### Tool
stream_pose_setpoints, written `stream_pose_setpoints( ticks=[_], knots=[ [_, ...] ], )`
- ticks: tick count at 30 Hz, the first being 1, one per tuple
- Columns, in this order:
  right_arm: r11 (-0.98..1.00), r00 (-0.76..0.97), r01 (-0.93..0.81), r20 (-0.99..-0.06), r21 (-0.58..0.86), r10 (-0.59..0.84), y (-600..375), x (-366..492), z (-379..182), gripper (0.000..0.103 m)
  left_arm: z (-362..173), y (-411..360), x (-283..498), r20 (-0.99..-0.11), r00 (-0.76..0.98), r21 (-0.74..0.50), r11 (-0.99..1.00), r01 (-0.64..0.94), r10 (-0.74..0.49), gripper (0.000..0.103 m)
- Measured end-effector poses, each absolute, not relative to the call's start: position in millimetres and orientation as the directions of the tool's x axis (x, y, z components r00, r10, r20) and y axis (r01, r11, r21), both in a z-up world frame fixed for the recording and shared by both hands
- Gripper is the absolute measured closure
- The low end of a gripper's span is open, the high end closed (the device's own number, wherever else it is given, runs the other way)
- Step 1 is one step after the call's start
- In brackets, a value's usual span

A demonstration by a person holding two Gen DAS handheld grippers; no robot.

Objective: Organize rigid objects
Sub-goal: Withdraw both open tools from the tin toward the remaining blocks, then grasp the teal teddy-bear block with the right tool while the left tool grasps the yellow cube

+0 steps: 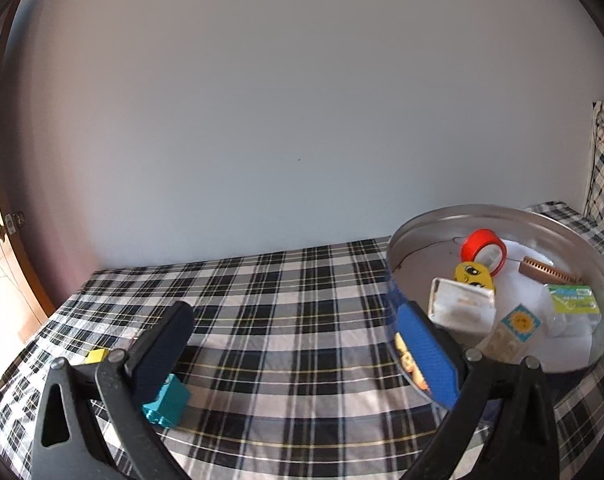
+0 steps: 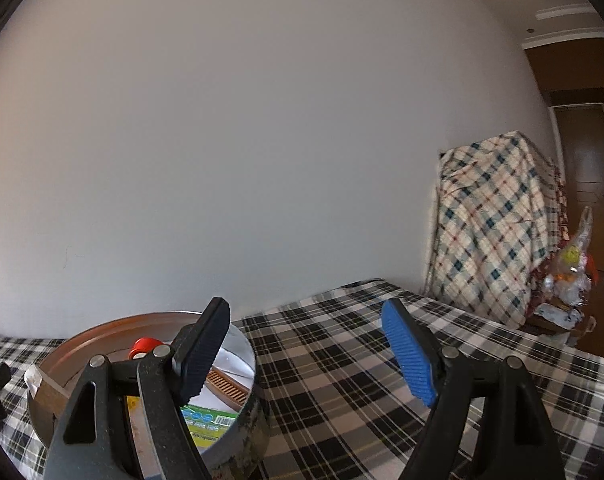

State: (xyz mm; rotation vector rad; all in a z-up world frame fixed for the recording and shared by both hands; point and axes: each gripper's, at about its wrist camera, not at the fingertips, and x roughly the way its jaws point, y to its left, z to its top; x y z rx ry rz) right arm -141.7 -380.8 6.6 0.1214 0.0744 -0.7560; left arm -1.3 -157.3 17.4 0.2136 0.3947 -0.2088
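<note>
Plaid cloth [image 1: 286, 320] covers the surface in front of you, running back to a plain pale wall. Your left gripper [image 1: 298, 344] hangs over it with fingers spread wide and nothing between them. A teal block [image 1: 166, 405] lies on the cloth just under the dark left finger [image 1: 162, 352], and a small yellow block [image 1: 95, 356] sits beyond it, near the cloth's left edge. At your right stands a round metal tin [image 1: 421, 226], its rim close to the blue finger [image 1: 425, 352]. Inside it lie a red tape roll [image 1: 483, 249], a yellow toy with a cartoon face [image 1: 473, 277], a clear plastic box [image 1: 461, 309], a brown comb [image 1: 549, 272], a green-labelled packet [image 1: 573, 298] and a small sun-printed card [image 1: 519, 326]. Your right gripper [image 2: 305, 354] is likewise open and empty; its dark finger [image 2: 202, 352] reaches over the tin [image 2: 242, 412], while the blue finger [image 2: 407, 356] hovers above bare plaid [image 2: 341, 380]. Further right, a checked blanket [image 2: 489, 224] drapes some bulky furniture near a brown door [image 2: 589, 176]
</note>
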Motion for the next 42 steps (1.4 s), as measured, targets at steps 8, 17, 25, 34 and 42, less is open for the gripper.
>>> stream_pose_setpoints(
  ticks=[8,17,25,34,42],
  knots=[
    [0.711,0.712,0.702,-0.031,0.041,-0.702,-344,-147,10,0.023,19,-138,3,-0.417,0.890,0.133,0.956,0.260,-0.184,0.000],
    [0.776,0.778,0.628,-0.029,0.050,-0.627,-298,-123,8,0.023,19,-116,5,-0.415,0.891,0.128,0.958,0.256,-0.183,0.000],
    [0.839,0.839,0.543,-0.069,0.035,-0.540,-256,-91,4,0.023,18,-92,15,-0.430,0.885,0.105,0.963,0.248,-0.181,0.000],
    [0.901,0.895,0.432,-0.142,0.045,-0.423,-213,-62,-2,0.023,17,-50,34,-0.431,0.893,0.124,0.972,0.197,-0.126,0.000],
    [0.947,0.923,0.319,-0.236,0.033,-0.303,-171,-21,-10,0.023,14,13,64,-0.467,0.883,0.095,0.989,0.110,-0.054,0.000]
  ],
)
